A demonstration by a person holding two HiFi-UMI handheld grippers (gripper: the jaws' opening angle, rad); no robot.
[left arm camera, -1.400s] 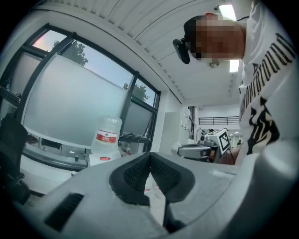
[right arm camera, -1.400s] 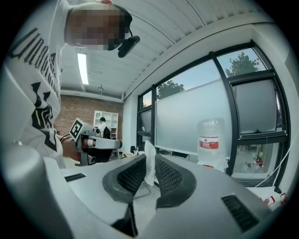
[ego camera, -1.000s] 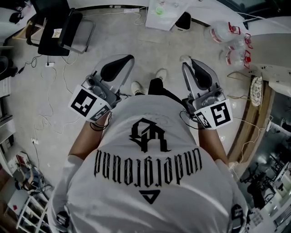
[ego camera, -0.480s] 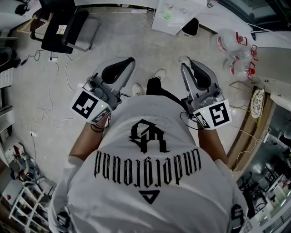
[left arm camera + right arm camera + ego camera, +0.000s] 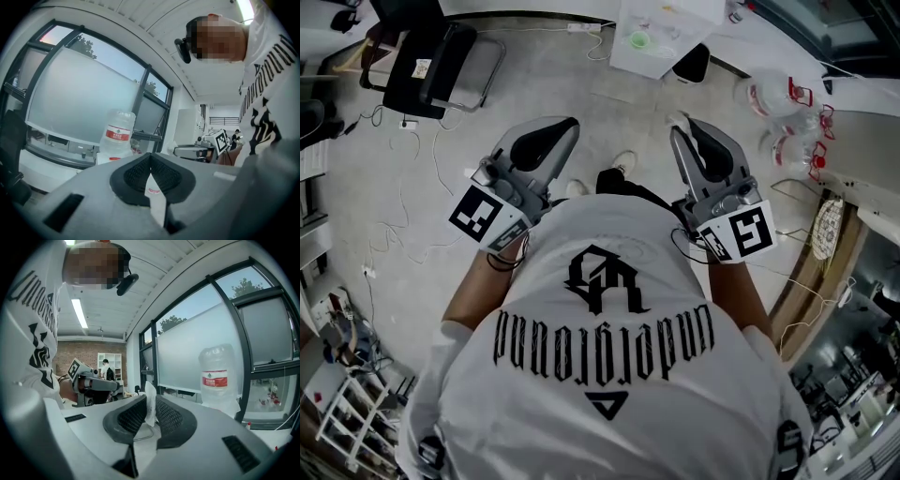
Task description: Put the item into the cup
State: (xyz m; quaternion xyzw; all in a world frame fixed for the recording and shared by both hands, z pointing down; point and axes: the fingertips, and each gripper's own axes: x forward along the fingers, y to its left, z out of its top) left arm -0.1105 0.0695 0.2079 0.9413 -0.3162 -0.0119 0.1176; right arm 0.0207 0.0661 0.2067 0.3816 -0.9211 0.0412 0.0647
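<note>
item: thin white crumpled sheet [image 5: 149, 390] | pinched upright | right gripper [image 5: 150, 401]

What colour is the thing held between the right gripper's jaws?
White; the item shows best in the right gripper view.

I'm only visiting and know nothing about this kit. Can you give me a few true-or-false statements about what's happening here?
1. The right gripper pinches a thin white item between its jaws. True.
2. A large water bottle stands by the window. True.
3. The black chair is on the right gripper's side of the floor. False: it is at the head view's upper left, on the other side.
4. The person's shirt is plain black. False: it is white with black print.
</note>
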